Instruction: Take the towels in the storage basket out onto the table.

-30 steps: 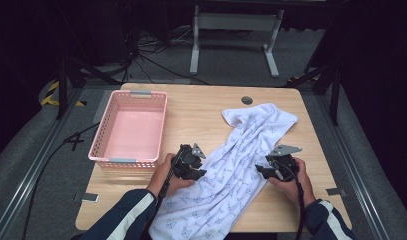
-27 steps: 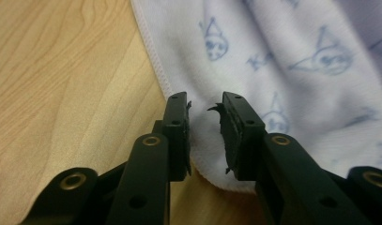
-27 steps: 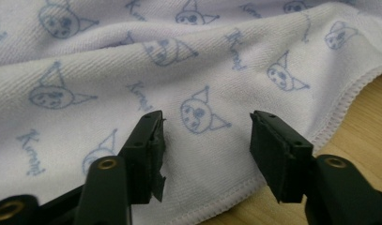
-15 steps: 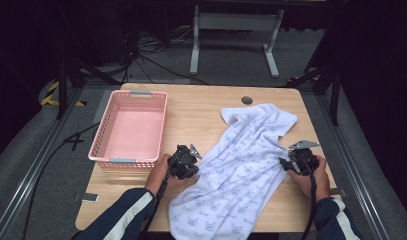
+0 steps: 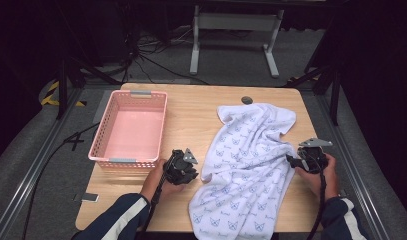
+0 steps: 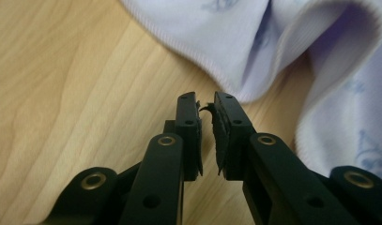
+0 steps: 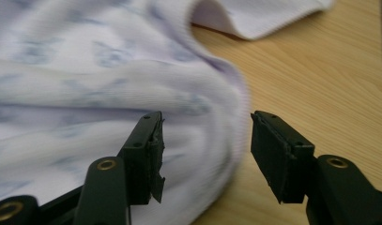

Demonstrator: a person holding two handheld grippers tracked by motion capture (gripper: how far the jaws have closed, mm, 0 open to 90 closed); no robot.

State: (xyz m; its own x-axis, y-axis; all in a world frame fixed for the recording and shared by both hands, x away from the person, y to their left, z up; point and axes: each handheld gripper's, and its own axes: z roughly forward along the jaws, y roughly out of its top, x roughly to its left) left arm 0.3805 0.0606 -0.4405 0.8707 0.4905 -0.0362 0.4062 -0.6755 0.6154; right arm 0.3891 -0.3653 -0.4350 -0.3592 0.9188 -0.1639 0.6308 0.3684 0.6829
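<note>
1. Left tool (image 6: 206,101): jaws nearly closed with a thin gap, nothing between them; they have just been parting slightly. It sits just short of the towel's (image 5: 251,165) hem, at the tool's 1 o'clock.
2. Right tool (image 7: 205,140): jaws half open, straddling the towel's bulged right edge, pads not pressing; they have just widened a little.
3. Towel: rumpled on the counter (image 5: 196,107), right of centre. Pink basket (image 5: 131,127) at 9 o'clock, apart.
4. Step judged: taking hold of the edges. Next move: left tool opens and advances onto the hem; right tool closes.
</note>
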